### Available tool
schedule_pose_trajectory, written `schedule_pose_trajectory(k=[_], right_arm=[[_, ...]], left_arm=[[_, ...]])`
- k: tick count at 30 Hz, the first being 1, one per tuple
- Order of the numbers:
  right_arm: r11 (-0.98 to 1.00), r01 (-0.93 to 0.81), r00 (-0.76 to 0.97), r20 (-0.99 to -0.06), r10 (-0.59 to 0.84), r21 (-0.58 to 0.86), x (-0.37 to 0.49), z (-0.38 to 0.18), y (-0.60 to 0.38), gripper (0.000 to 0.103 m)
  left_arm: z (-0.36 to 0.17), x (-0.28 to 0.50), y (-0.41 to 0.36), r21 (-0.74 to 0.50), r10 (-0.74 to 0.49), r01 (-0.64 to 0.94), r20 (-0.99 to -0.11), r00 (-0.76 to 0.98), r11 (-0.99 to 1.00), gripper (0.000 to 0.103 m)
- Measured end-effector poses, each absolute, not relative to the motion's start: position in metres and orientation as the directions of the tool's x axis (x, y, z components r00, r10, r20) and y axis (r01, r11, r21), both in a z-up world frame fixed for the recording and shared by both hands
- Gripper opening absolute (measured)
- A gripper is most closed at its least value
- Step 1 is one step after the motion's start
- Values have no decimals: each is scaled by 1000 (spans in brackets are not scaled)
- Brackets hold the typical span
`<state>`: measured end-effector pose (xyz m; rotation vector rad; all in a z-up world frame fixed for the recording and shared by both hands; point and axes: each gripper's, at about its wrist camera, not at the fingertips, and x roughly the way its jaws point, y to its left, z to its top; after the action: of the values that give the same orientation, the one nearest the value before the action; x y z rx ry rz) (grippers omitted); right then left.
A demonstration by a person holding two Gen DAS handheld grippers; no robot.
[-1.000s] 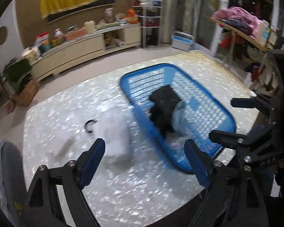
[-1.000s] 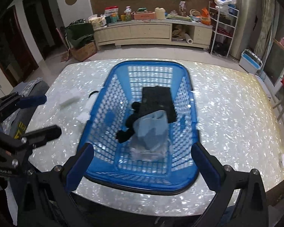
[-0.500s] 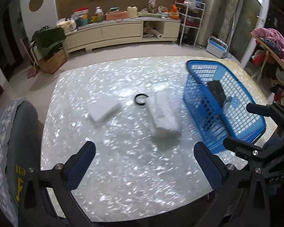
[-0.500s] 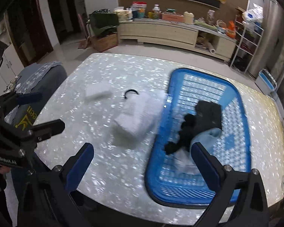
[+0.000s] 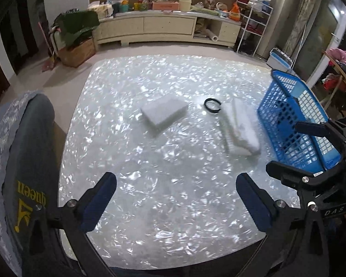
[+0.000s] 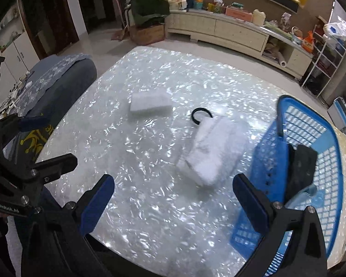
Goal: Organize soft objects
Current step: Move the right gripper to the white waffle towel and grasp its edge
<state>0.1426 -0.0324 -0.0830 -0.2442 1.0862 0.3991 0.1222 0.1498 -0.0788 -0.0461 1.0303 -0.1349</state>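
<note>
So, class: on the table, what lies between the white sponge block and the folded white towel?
A black hair band lies between the white sponge block and the folded white towel, its edge at the towel's far end. Both wrist views show it.

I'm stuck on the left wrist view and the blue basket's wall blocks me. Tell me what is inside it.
Observer: The right wrist view looks over the blue basket's rim. A black folded item lies inside.
Operator: Report anything else in there.
Observer: A light blue cloth lies against the black item at its near end, partly hidden behind a gripper finger.
</note>
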Motion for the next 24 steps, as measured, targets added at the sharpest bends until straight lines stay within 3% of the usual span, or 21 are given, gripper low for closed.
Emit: schedule_pose_trajectory(k=[8,14,19,24], right_arm=[[906,-423,358,-921,155,-12,166,-116,-14,103],[924,-382,325,-940,100,-34,185,-145,-15,96],[938,-342,315,-948,51,-63,200,-164,-18,88],[937,-342,279,-960,28,-72,210,-181,-22,71]], left_arm=[[-112,146,173,-130,-144,62,-877,458,990,103],[-136,168,179,-135,-144,53,-895,422,989,103],[-150,182,178,-136,-154,74,-906,395,988,103],[-162,195,173,-129,-157,99,-919,362,987,103]])
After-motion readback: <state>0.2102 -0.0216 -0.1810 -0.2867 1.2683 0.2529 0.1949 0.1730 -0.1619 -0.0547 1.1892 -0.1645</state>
